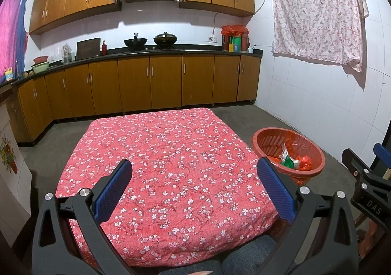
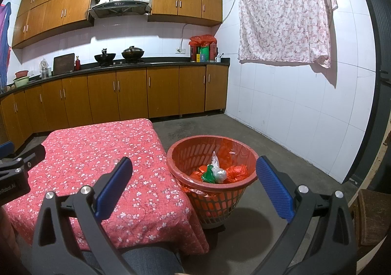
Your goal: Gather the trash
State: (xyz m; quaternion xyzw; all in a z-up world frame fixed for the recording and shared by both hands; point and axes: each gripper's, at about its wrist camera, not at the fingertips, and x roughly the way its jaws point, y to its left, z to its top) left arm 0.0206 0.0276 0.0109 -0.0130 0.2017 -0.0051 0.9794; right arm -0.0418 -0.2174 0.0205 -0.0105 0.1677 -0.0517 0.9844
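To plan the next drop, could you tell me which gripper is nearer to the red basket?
Right. The right gripper hangs beside the red basket; the left gripper is over the table, farther away.

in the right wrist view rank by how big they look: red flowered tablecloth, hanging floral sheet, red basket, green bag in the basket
1. Red flowered tablecloth, though it sits nearest the camera, so its lead over the sheet is unsure.
2. Hanging floral sheet.
3. Red basket.
4. Green bag, clearly smallest.
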